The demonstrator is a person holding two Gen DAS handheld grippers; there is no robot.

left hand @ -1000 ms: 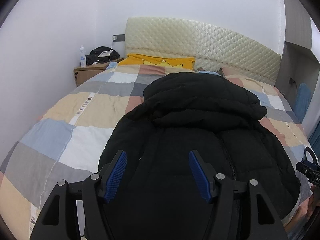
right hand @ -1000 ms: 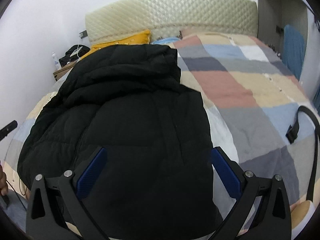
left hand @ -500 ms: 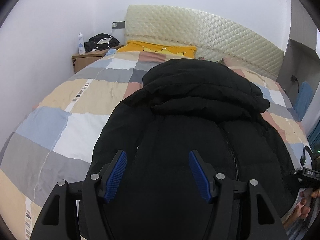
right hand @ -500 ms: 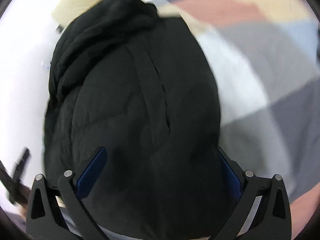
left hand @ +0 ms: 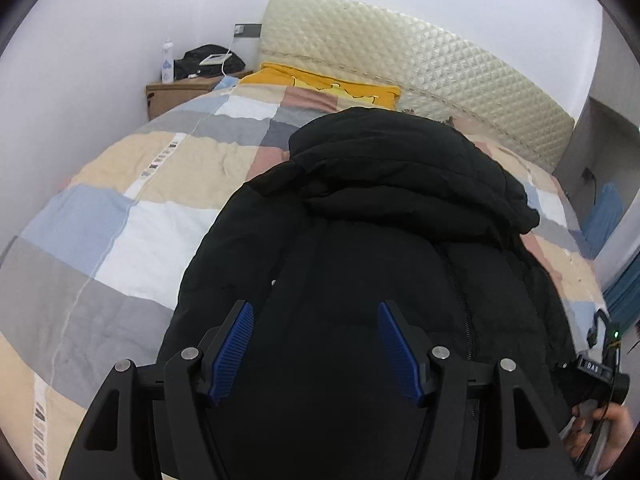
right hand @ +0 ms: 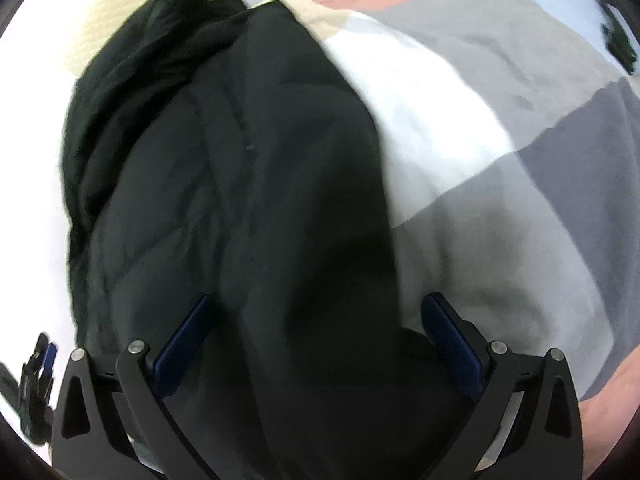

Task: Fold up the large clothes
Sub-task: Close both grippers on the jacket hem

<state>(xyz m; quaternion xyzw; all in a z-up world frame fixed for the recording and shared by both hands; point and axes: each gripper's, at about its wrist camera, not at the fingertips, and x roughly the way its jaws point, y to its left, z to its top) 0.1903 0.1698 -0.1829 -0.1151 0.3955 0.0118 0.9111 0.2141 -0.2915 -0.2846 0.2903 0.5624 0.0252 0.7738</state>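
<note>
Two grippers hang over a black jacket (left hand: 360,240) spread on the patchwork quilt (left hand: 132,216) of a bed, hood toward the headboard (left hand: 400,64) and hem toward the cameras. Left gripper (left hand: 316,344) is spread wide above the jacket's left half, blue pads (left hand: 234,348) gripping nothing, while the right gripper (right hand: 320,344) is likewise released, straddling the jacket's right edge in a blurred view. Beyond the bed a yellow pillow (left hand: 332,86) lies against the headboard, with a nightstand (left hand: 180,94) carrying a bottle (left hand: 168,62).
</note>
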